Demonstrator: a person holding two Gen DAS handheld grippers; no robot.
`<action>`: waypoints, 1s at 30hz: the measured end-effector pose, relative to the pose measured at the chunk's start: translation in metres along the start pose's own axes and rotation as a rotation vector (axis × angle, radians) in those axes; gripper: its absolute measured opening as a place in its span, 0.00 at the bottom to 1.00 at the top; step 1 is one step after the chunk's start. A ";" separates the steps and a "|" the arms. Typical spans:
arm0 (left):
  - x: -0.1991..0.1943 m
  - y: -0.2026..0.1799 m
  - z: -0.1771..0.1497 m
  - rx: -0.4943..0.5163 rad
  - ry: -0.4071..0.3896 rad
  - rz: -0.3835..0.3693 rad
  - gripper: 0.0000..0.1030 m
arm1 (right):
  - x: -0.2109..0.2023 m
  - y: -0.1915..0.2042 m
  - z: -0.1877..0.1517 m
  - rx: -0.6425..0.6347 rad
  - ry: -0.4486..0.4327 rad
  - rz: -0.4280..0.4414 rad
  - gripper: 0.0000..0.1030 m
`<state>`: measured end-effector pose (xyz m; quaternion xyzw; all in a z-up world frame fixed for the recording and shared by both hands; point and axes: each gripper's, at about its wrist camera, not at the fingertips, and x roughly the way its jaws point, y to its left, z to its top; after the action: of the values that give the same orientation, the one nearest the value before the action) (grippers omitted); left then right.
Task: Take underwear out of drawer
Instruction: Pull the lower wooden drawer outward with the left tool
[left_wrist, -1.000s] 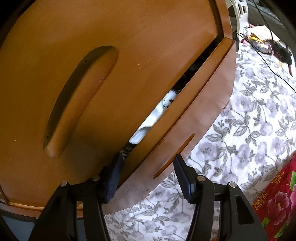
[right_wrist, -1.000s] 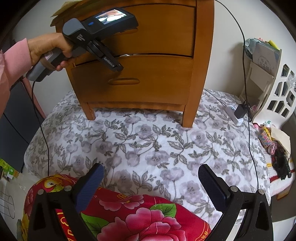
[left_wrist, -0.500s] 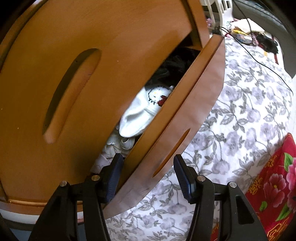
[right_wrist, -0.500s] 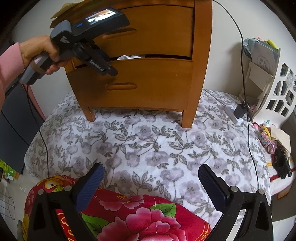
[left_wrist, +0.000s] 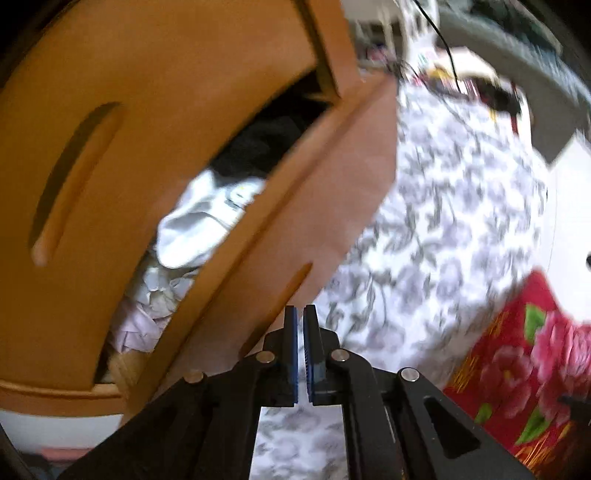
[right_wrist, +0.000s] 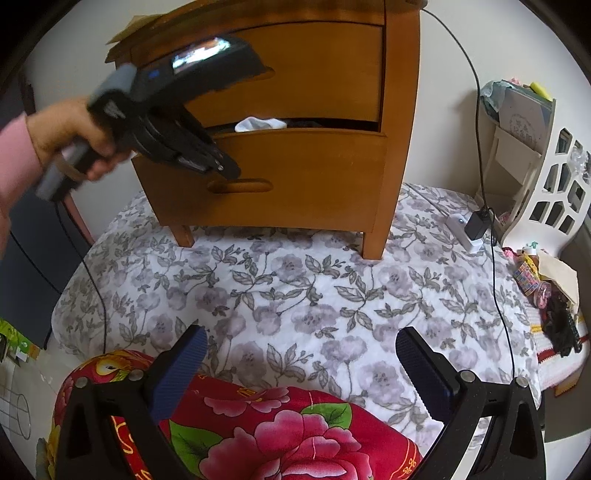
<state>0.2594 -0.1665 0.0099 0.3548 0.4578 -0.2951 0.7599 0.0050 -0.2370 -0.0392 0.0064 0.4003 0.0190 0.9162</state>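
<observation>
The wooden nightstand's lower drawer (left_wrist: 332, 184) (right_wrist: 303, 177) stands partly pulled out. Inside it lie a white garment (left_wrist: 199, 229) (right_wrist: 255, 123), crumpled pale cloth (left_wrist: 155, 295) and something dark (left_wrist: 266, 140) further back. My left gripper (left_wrist: 300, 310) (right_wrist: 229, 171) is shut with nothing between its pads. It hangs just in front of the drawer front, near the handle slot, and a hand (right_wrist: 74, 140) holds it. My right gripper (right_wrist: 299, 336) stays open and empty, low over the bedding and well away from the drawer.
The nightstand (right_wrist: 399, 110) stands on a grey-flowered sheet (right_wrist: 295, 288). A red flowered blanket (right_wrist: 277, 435) lies under my right gripper. At the right are a white openwork shelf (right_wrist: 554, 177), a plugged-in charger (right_wrist: 476, 223) with its black cable, and small clutter (right_wrist: 546, 291).
The drawer has slid further out and shows more clothing. My left gripper's jaws have come off the drawer's top edge and closed empty, and it has tipped downward. The right gripper has not moved.
</observation>
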 end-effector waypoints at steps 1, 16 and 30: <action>-0.004 0.003 0.000 -0.020 -0.016 -0.005 0.09 | 0.001 -0.002 0.000 0.006 0.002 -0.004 1.00; -0.003 0.044 0.009 -0.132 -0.008 0.061 0.68 | 0.009 -0.003 -0.001 0.018 0.024 0.013 1.00; 0.012 0.045 0.003 -0.142 0.038 0.054 0.71 | 0.008 -0.007 -0.001 0.036 0.018 0.020 1.00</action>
<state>0.3009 -0.1440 0.0117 0.3178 0.4821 -0.2343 0.7821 0.0100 -0.2432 -0.0460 0.0268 0.4088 0.0209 0.9120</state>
